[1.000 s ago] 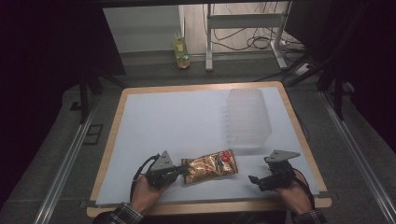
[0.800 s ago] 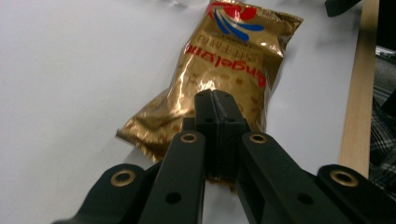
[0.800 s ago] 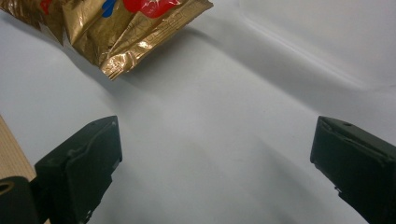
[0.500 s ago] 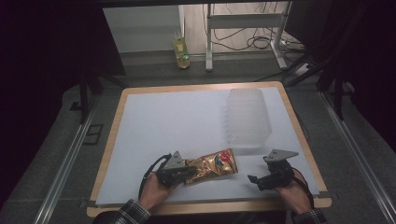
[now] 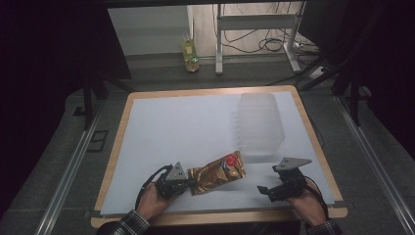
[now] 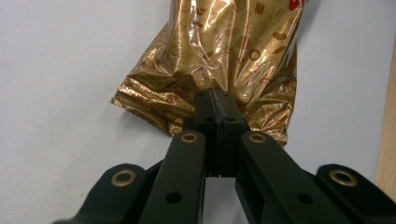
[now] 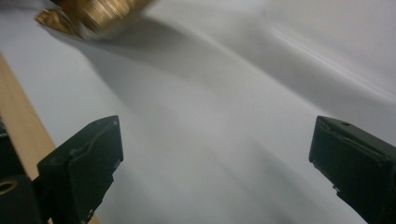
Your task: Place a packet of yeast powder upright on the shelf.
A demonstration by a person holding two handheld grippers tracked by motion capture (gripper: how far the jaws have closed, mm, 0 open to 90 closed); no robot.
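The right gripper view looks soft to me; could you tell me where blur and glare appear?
Right gripper view: the gold snack bag is smeared with blur. Left gripper view: the bag is sharp, foil glinting with glare. High view: surroundings dark, the white table evenly lit.

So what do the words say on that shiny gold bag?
None can be read. The gold snack bag, pinched at its crimped end by the left gripper, shows small printed pictures and a red patch, no clear letters. The bottle beyond the table has a label too small to read.
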